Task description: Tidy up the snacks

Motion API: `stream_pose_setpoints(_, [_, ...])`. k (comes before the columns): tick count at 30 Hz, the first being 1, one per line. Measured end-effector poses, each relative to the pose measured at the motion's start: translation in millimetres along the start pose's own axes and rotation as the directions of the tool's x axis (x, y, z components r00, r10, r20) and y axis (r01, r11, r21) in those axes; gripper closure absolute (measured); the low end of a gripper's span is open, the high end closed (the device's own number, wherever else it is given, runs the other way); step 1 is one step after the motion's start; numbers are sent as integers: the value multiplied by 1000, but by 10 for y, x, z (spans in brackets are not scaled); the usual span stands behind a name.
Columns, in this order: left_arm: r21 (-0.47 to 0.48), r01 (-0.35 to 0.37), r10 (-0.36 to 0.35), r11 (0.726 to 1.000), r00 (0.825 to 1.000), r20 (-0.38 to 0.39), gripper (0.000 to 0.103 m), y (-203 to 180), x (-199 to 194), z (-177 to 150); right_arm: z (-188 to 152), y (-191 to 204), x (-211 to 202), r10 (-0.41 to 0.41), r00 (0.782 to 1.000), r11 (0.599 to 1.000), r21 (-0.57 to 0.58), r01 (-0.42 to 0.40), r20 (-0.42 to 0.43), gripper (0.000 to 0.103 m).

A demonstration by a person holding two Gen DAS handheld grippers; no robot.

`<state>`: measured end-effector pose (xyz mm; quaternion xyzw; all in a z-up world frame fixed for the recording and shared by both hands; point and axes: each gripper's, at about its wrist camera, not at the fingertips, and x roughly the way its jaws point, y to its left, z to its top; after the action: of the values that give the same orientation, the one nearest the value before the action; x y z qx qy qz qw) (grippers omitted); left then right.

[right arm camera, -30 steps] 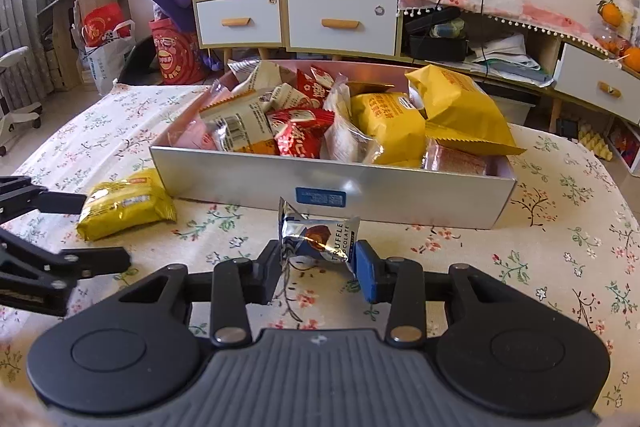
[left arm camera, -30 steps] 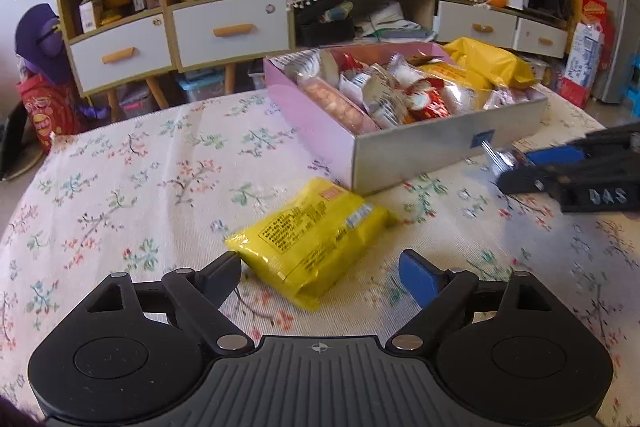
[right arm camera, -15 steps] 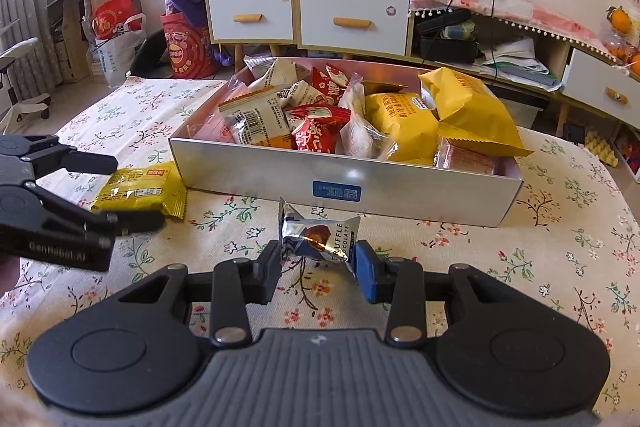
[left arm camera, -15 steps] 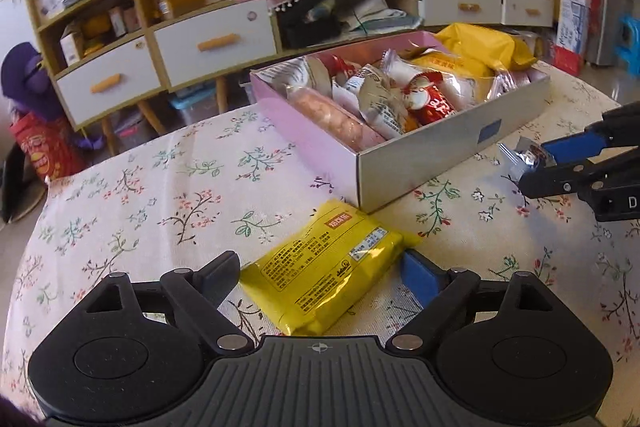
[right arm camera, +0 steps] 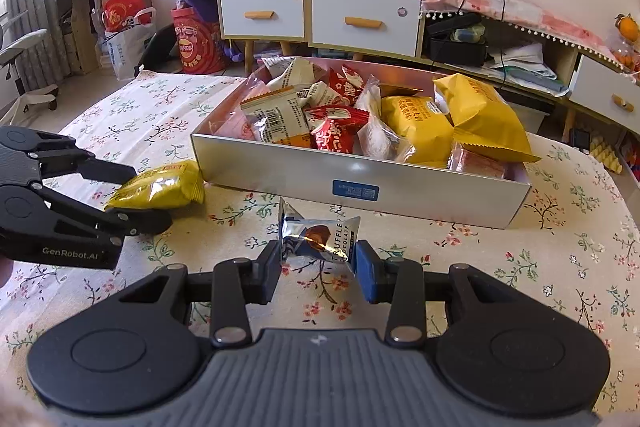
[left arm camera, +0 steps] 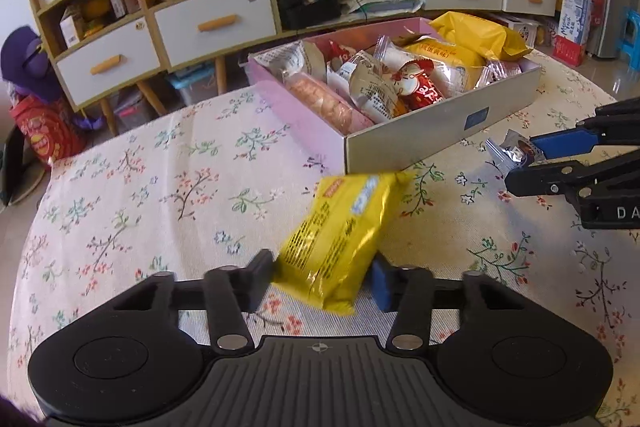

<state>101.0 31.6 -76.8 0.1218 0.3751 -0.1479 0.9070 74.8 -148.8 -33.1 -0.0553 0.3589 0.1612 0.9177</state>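
**Both claws on snacks beside the box**

My left claw (left arm camera: 320, 283) had just been closing, and its pads pressed the yellow pack (left arm camera: 340, 239), which sat tilted on the worktop (left arm camera: 160, 195) just in front of the box (left arm camera: 420, 143). My right claw (right arm camera: 318, 275) gripped the truffle packet (right arm camera: 320, 239) by its ends, near the box's front wall. The box was crowded with wrapped snacks (right arm camera: 336, 131).

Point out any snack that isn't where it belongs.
Two are outside the box: the yellow packet, tilted between the left gripper fingers, which have just been closing, and the silver truffle packet in the right gripper.
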Motion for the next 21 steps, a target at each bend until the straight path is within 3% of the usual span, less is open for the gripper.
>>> stream_pose_setpoints(7, [-35, -29, 29, 999, 999, -19, 83, 17, -59, 3, 3, 52, -44, 2, 1000, 1000, -16, -2, 3, 67])
stream_pose_setpoints(13, [-99, -14, 12, 995, 1000, -20, 86, 87, -122, -4, 19, 62, -77, 5, 1000, 1000, -19, -4, 13, 67])
stream_pose_setpoints(21, [-102, -11, 13, 995, 1000, 23, 86, 56, -274, 37, 86, 52, -141, 10, 999, 1000, -5, -10, 41, 67])
